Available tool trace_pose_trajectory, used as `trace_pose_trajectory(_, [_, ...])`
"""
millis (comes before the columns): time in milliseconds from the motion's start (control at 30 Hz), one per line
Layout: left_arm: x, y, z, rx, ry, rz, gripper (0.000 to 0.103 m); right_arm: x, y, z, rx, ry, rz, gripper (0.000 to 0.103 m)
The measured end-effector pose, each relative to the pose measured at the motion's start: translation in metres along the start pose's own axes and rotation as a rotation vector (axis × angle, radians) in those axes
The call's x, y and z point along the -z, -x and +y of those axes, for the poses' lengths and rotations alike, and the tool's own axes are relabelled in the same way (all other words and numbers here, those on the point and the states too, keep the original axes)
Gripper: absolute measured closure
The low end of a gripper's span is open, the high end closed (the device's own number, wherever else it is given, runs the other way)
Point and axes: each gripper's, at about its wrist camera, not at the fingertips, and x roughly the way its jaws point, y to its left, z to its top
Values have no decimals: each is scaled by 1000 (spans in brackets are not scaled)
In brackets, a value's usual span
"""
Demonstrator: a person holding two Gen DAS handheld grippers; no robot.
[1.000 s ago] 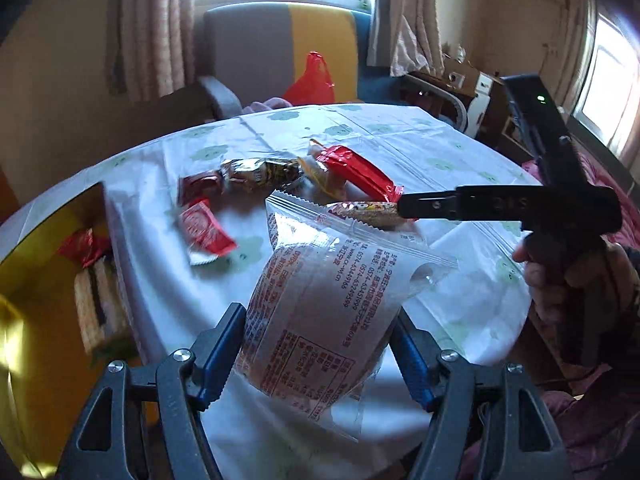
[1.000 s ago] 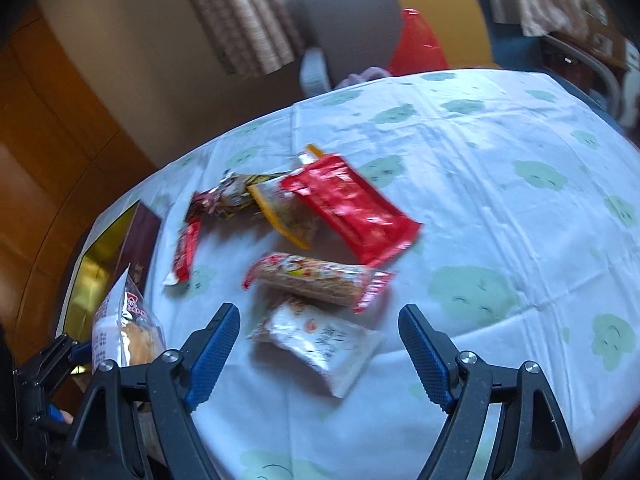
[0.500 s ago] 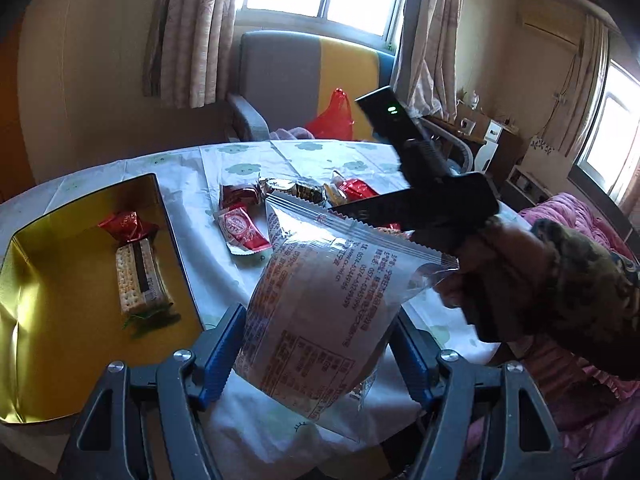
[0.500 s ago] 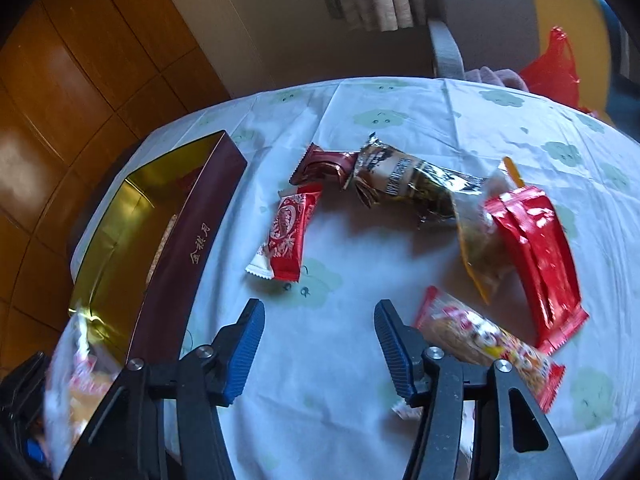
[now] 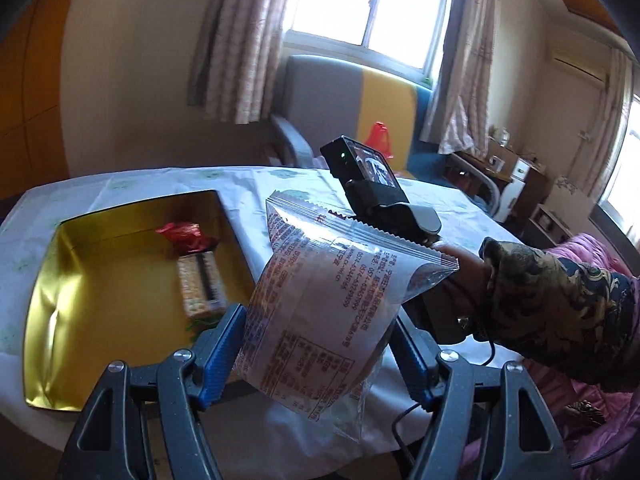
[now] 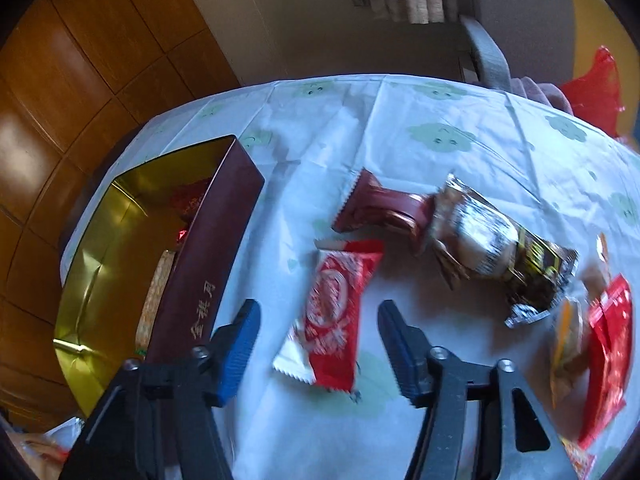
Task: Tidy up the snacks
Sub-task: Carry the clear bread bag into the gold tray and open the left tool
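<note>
The gold-lined box (image 5: 100,300) is the landmark here: everything loose is meant to end up inside it. It sits at the near-left edge of the surface (image 6: 400,152), which is covered in a pale printed cloth, and it already holds a cracker pack (image 5: 198,286) and a small red wrapper (image 5: 184,234) toward its far side.

The left gripper (image 5: 316,356) is clamped on a clear printed snack bag (image 5: 320,304), held upright and clear of the surface just right of the box, presumably so it can be swung over the box wall and let go inside. The contents look like a pastry, though glare through the plastic makes that uncertain.

The right gripper (image 6: 316,344) is spread wide and empty, hanging above a red-and-white wafer pack (image 6: 332,308) that lies flat just right of the box's maroon outer wall (image 6: 208,264). The jaws straddle the pack's long sides, a sensible line-up for pinching it across its narrow width.

Farther from the box lie a dark red wrapper (image 6: 376,208), a brown-and-silver cake pack (image 6: 500,248) and a bright red pouch (image 6: 608,352), all waiting their turn.
</note>
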Motion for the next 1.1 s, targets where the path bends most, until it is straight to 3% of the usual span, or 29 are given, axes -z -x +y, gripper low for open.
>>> trace_pose_trajectory(100, [1, 1, 9, -34, 19, 1, 31, -3, -17, 10, 49, 51, 25, 39])
trace_pose_trajectory(133, [2, 1, 12, -48, 27, 0, 31, -1, -21, 13, 86, 82, 34, 55])
trace_pose_trajectory(167, [3, 2, 15, -54, 38, -1, 31, 2, -24, 15, 133, 107, 44, 65])
trace_pose_trajectory(267, [6, 0, 26, -91, 70, 5, 31, 15, -13, 14, 146, 143, 40, 75])
trace_pose_trajectory(500, [7, -2, 55, -186, 148, 15, 31, 70, 27, 1, 129, 153, 82, 75])
trace_pose_trajectory(667, [9, 2, 80, -244, 260, 26, 31, 100, 47, -6, 91, 118, 72, 74])
trace_pose_trajectory(833, [12, 13, 102, -308, 355, 27, 31, 105, 48, -6, 91, 126, 45, 73])
trace_pose_trajectory(933, [10, 18, 119, -308, 428, 30, 31, 107, 46, -2, 104, 141, 28, 73])
trace_pose_trajectory(1100, [-10, 6, 148, -335, 512, 72, 31, 110, 47, 1, 112, 152, 1, 72])
